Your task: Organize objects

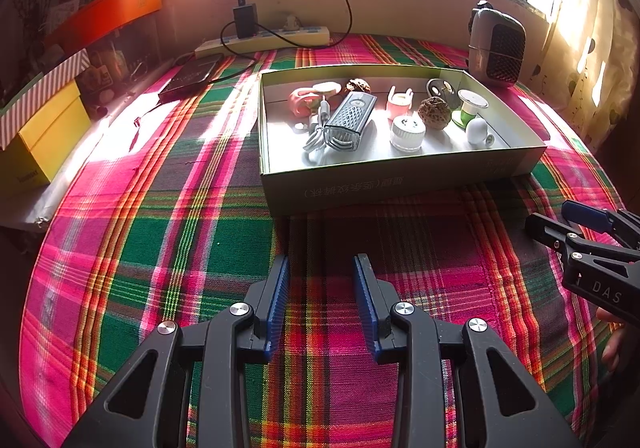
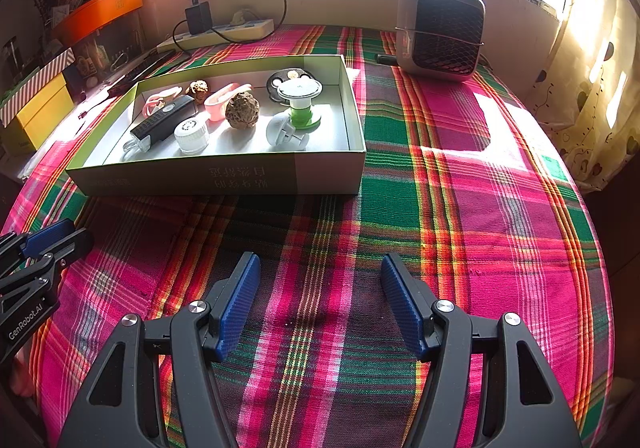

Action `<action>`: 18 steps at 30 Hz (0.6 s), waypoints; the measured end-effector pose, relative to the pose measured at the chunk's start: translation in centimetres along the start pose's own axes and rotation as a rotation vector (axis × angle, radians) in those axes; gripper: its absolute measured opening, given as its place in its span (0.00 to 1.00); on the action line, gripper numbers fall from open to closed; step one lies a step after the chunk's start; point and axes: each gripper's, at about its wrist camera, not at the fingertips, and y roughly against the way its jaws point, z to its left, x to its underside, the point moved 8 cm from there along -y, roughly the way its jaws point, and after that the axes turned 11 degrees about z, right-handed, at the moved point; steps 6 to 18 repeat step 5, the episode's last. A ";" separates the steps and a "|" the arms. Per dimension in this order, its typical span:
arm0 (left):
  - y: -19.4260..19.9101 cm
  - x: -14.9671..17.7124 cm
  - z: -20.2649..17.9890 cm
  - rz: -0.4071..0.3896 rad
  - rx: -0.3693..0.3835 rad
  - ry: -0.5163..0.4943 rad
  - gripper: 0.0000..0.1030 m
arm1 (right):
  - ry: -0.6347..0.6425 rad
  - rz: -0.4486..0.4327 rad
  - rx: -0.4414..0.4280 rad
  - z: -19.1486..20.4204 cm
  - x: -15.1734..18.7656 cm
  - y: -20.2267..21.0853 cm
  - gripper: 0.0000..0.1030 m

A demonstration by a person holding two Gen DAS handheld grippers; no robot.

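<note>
A filled box [image 2: 224,176] and a heater [image 2: 440,32] stand beyond bare plaid cloth [image 2: 440,208]; the left hand-held gripper [image 1: 322,268] and right hand-held gripper [image 2: 320,268] gape, holding nothing.

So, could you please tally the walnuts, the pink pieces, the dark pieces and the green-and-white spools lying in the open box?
Walnuts: 2
Pink pieces: 2
Dark pieces: 2
Green-and-white spool: 1
Total: 7
</note>
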 end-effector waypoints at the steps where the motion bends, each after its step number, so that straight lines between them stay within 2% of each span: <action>1: 0.0 0.0 0.0 0.000 0.001 0.000 0.30 | 0.000 0.000 0.000 0.0 0.0 0.0 0.62; 18: 0.0 0.0 0.0 0.000 0.001 0.000 0.30 | 0.000 0.000 0.000 0.0 0.0 0.0 0.62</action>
